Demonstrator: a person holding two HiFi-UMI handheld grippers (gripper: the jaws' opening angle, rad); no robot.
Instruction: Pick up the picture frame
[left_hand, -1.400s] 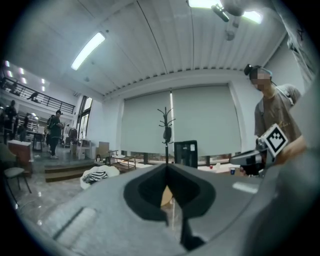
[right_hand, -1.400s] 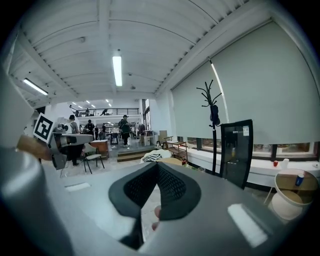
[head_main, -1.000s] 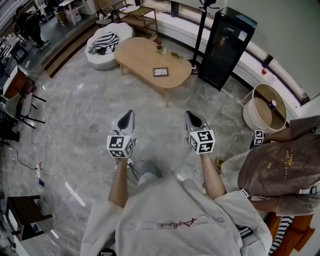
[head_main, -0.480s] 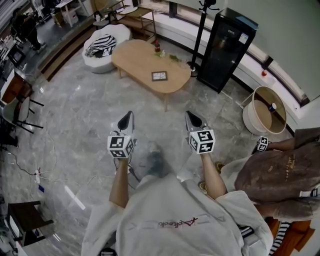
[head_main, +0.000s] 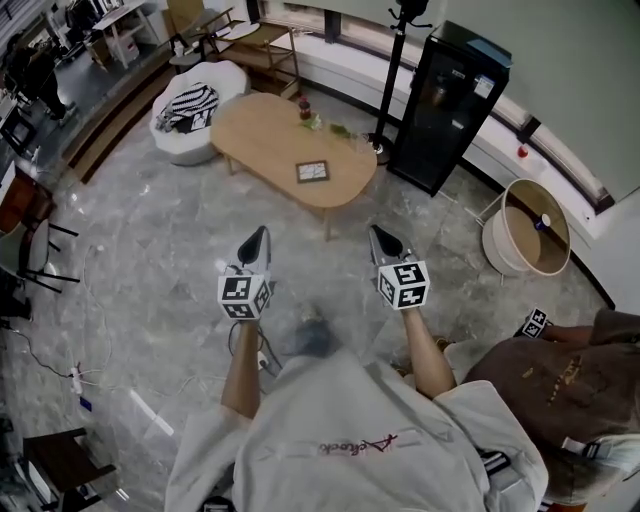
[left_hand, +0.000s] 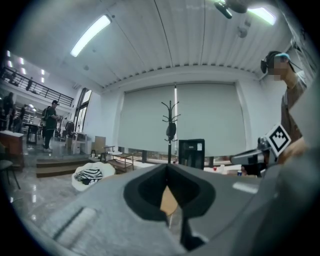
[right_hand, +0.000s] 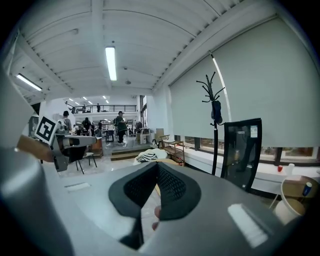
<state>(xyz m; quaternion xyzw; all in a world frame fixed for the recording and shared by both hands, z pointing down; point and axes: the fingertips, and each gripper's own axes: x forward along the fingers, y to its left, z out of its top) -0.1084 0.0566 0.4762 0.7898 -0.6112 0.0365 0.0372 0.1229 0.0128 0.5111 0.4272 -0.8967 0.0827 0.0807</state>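
Both grippers are out in front of the person, side by side above the grey marble floor, each pointing towards the far end of the room. The left gripper has its jaws pressed together with nothing between them; its own view shows the dark pads meeting at the tip. The right gripper is the same: jaws closed, pads touching, empty.

The picture frame lies flat on the oval wooden worktop, towards the end nearer the person and close to that edge. It is well apart from both grippers, with bare floor between them. At the worktop's far edge stand a few small items, one of them red, too small to make out.

Left of the worktop sits a white seat with a striped cloth heaped on it. To the right stands a coat stand, and beside that a tall black cabinet. Further right a round pale basket rests on the floor. A second person in brown is at the lower right.
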